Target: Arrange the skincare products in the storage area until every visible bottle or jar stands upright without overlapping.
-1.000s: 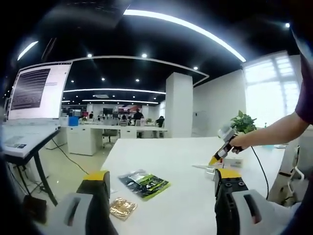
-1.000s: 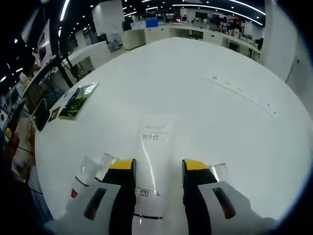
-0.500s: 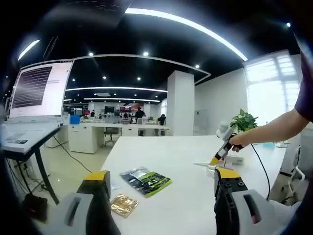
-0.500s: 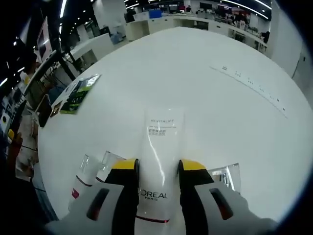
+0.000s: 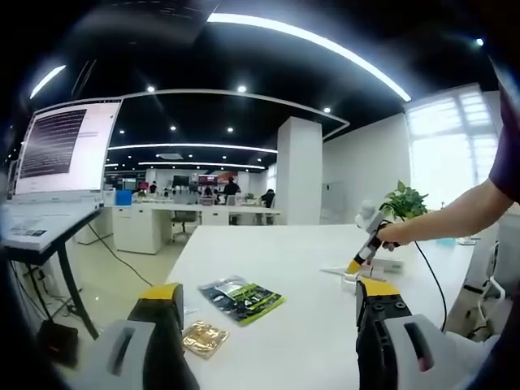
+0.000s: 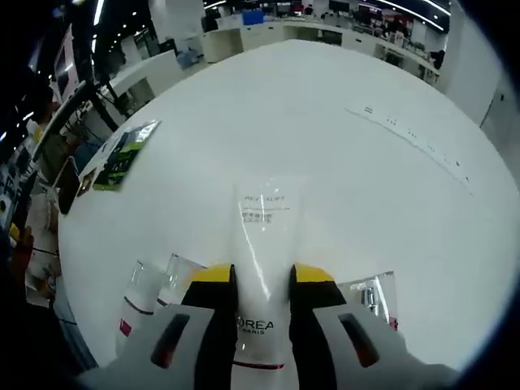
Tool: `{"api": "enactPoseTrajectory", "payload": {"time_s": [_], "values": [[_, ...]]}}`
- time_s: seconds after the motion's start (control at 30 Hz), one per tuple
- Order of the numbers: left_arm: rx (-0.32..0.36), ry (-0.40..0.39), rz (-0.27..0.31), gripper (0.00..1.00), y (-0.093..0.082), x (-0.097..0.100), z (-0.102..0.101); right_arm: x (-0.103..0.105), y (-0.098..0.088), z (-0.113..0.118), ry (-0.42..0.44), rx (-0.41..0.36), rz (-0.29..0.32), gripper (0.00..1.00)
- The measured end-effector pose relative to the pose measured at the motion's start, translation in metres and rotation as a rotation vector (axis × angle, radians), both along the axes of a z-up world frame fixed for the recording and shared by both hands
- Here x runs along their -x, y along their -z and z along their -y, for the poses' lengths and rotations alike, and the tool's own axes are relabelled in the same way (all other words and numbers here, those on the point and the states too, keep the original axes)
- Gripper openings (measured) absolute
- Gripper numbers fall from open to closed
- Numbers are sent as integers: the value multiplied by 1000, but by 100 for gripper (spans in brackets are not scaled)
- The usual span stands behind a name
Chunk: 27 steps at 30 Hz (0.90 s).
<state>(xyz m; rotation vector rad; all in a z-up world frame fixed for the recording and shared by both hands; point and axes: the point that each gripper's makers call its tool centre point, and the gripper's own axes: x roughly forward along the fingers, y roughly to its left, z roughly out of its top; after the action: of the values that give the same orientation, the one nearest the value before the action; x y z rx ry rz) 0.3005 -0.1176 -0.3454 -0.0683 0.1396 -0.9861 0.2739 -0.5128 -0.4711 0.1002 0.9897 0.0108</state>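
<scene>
A white L'Oreal tube [image 6: 262,236] lies flat on the white table [image 6: 341,195], pointing away from me. My right gripper [image 6: 262,278] is shut on the tube, its yellow-tipped jaws pressing both sides near the lower end. Clear-capped bottles sit beside the jaws, two on the left [image 6: 140,294] and one on the right [image 6: 372,294]. In the left gripper view my left gripper [image 5: 272,290] hangs open over the table [image 5: 301,252] with nothing between its jaws. The right gripper [image 5: 361,258] shows there too, far right, in a person's hand [image 5: 390,236], tips down at the products.
A green sachet [image 5: 241,301] and a gold sachet [image 5: 203,341] lie near the left gripper. The green sachet [image 6: 122,154] also lies at the table's left edge in the right gripper view. A potted plant [image 5: 404,201] stands behind the hand, a monitor [image 5: 65,150] at the left.
The right gripper's jaws have narrowed onto the tube and now press its sides. The left gripper stays almost still and open.
</scene>
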Motion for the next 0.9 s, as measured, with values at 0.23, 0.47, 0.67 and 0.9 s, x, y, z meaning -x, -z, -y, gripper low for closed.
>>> {"api": "enactPoseTrajectory", "payload": {"time_s": [0.23, 0.47, 0.67, 0.9], "values": [[3, -12, -2, 89, -2, -3, -4, 2, -4, -1, 1, 29, 27, 15], [5, -29, -10, 89, -1, -6, -3, 4, -21, 5, 34, 53, 109, 14], [2, -14, -21, 88, 0, -4, 3, 0, -56, 5, 49, 89, 234, 13], [-1, 12, -27, 88, 1, 2, 18, -5, -92, -27, 19, 81, 392, 13]]}}
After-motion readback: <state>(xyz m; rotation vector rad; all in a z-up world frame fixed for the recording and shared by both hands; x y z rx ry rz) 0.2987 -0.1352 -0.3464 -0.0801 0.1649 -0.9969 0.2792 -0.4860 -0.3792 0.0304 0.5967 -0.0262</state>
